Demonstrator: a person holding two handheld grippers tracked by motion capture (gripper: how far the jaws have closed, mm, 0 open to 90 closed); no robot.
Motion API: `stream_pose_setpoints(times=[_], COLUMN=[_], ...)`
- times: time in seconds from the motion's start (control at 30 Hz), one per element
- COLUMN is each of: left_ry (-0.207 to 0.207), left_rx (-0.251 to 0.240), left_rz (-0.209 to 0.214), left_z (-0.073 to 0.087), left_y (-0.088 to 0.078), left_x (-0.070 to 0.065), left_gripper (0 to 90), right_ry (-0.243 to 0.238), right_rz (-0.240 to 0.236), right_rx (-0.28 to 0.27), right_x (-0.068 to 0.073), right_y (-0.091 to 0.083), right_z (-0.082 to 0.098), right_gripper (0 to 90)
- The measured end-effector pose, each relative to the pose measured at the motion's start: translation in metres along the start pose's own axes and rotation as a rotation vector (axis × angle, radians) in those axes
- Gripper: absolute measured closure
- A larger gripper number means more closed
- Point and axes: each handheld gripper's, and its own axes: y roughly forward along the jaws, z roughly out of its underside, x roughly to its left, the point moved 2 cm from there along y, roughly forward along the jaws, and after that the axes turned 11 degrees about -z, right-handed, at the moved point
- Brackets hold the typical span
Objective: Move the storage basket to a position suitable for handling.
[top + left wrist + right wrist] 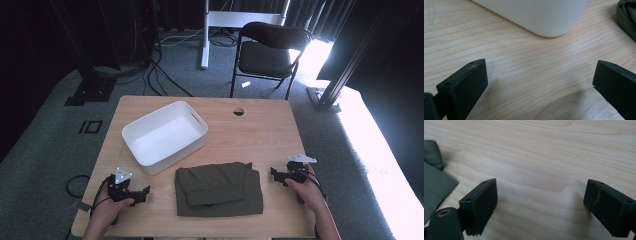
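Both claws are held low over the wooden surface (pixel 260 127), one at each side of a folded olive-green garment (pixel 218 188). The left claw (pixel 145 190) is gripped by the person's left hand (pixel 107 210) near the front left corner, and its jaws are seen spread wide in the left gripper view, with nothing but bare wood between them. The right claw (pixel 273 173) is gripped by the right hand (pixel 306 189) at the garment's right edge, its tips pointed toward the cloth; its jaws too are spread wide over bare wood, nothing being held.

The garment is laid flat near the front edge of the surface, between the two claws and apart from both. A white plastic bin (pixel 150 160) is set just behind it, toward the left, its near corner being seen just ahead of the left claw. Behind the surface a black folding chair (pixel 270 50) is stood on the grey carpet.
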Motion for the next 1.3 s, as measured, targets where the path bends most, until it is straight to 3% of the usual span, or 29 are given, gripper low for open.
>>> stream_pose_setpoints(times=[0.13,0.33,0.73,1.3], left_ry=[0.001,0.007,-0.001,-0.007], left_rx=[-0.002,0.009,-0.006,-0.043], left_rz=[-0.025,-0.022,-0.024,-0.014], left_z=[-0.002,-0.001,-0.005,-0.022], left_y=[0.001,0.002,0.003,-0.008], left_x=[0.003,0.003,0.005,0.007], left_gripper=[1.1,1.1,1.2,1.2], right_ry=[0.004,-0.011,-0.034,-0.133], right_rz=[-0.018,-0.027,-0.063,-0.148], right_rx=[-0.005,0.0,-0.044,-0.07], right_x=[0.001,0.004,0.015,0.055], right_y=[0.007,0.017,0.036,0.063], right_z=[-0.007,-0.018,-0.052,-0.108], right_gripper=[11.7,11.7,11.7,11.8])
